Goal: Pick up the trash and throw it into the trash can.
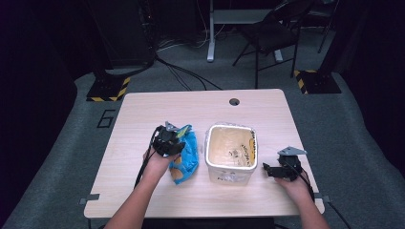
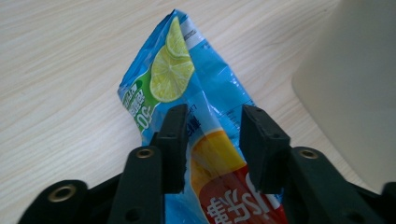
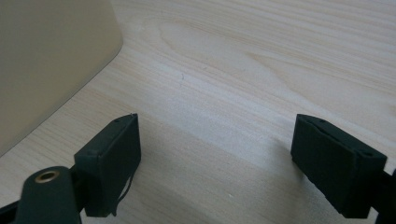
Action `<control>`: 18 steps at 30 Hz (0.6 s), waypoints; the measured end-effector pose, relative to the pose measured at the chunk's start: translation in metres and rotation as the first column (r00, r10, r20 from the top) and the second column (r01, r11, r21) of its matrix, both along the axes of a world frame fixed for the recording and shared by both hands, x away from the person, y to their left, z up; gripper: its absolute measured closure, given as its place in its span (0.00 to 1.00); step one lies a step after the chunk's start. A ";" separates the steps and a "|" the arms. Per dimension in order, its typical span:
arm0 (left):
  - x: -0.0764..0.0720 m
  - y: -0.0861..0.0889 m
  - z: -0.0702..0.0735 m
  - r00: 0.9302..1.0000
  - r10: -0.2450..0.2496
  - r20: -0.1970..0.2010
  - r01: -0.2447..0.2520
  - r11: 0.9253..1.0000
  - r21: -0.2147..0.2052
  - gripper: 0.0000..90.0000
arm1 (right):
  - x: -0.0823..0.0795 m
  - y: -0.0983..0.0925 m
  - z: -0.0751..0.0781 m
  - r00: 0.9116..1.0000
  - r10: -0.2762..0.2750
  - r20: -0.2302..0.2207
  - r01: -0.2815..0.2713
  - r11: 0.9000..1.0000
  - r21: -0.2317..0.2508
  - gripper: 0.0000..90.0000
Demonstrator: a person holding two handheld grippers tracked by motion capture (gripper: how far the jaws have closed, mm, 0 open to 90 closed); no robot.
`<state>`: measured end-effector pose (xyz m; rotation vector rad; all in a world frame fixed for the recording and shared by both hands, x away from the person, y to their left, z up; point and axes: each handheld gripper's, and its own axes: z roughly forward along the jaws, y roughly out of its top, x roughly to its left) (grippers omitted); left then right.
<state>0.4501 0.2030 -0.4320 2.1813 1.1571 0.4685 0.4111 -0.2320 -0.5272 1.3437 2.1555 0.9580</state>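
— On the pale wooden table [image 1: 143, 109], what's item one?

— Item one: a blue snack bag [image 2: 187, 93], printed with lime slices and an orange patch, lying flat just left of a cream plastic tub [image 1: 231, 152]. Near the tub, though I can't tell whether the two touch.

— And the left gripper [image 2: 212, 140]?

— Over the bag's lower half, hand behind it. Its jaws stand either side of the bag's middle with the film running up between them. The left pad looks to be against the film; the right pad seems a little off it. Straddling it, then, not yet pinching.

— Item two?

— The tub: open-topped, rounded corners, a label on its near wall, standing upright near the table's centre. Some small marks show on its inner floor, too small to make out.

— Right gripper [image 3: 215, 158]?

— On the far side of the tub, low over bare wood near the table's right edge. Jaws spread wide, nothing between them. The tub's wall shows off to one side in the right gripper view, apart from the pads.

— Anything beyond the table?

— A folding chair [image 1: 272, 33] and cables on grey carpet.
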 end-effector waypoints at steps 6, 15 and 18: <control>-0.002 0.008 0.001 1.000 -0.005 -0.008 0.005 1.000 0.029 0.86 | 0.000 0.000 0.000 1.000 0.000 0.000 0.000 1.000 0.000 0.17; -0.004 0.012 0.004 1.000 -0.023 0.010 0.022 0.998 0.058 0.99 | 0.000 0.000 0.000 1.000 0.000 0.000 0.000 1.000 0.000 0.17; -0.005 0.014 0.008 1.000 -0.023 0.017 0.022 0.999 0.036 0.99 | 0.000 0.000 0.000 1.000 0.000 0.000 0.000 1.000 0.000 0.17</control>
